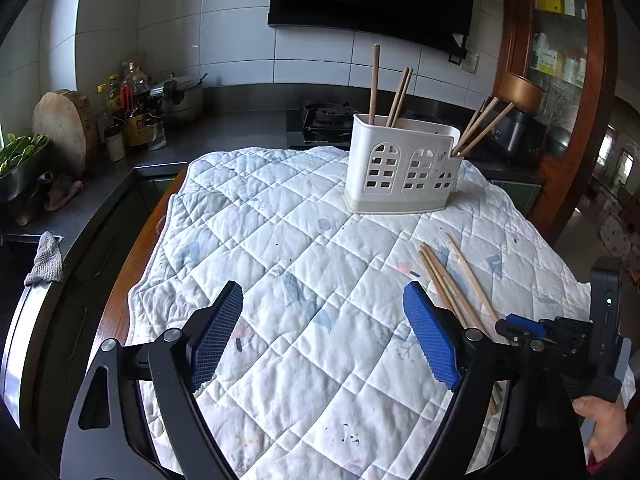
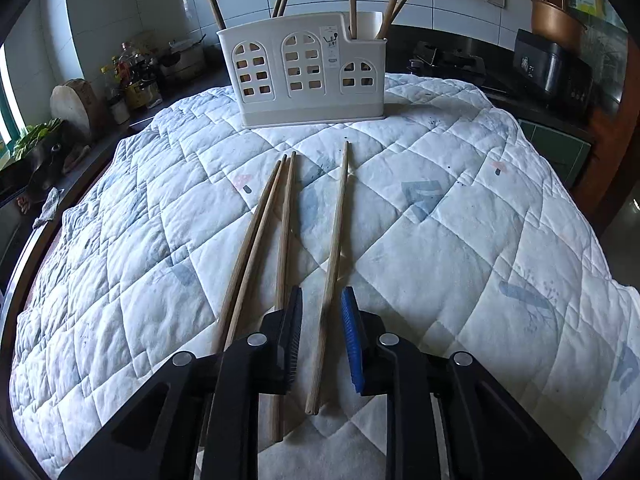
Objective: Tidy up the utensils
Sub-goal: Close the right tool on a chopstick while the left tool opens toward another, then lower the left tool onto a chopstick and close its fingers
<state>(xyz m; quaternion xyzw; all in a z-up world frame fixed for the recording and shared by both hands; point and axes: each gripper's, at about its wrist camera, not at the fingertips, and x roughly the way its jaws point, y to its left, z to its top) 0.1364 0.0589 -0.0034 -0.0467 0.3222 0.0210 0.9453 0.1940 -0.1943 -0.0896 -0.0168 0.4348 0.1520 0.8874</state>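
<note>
A white utensil holder stands at the far side of the quilted cloth and holds several wooden chopsticks; it also shows in the right wrist view. Several loose chopsticks lie on the cloth. My right gripper is low over them, its fingers partly closed around a single chopstick without touching it. The other chopsticks lie just left of its left finger. My left gripper is wide open and empty above the cloth, left of the loose chopsticks. The right gripper shows at the left wrist view's right edge.
The quilted cloth covers a wooden table. Behind it runs a dark counter with bottles, a pot, a wooden chopping block and a stove. A wooden cabinet stands at the right.
</note>
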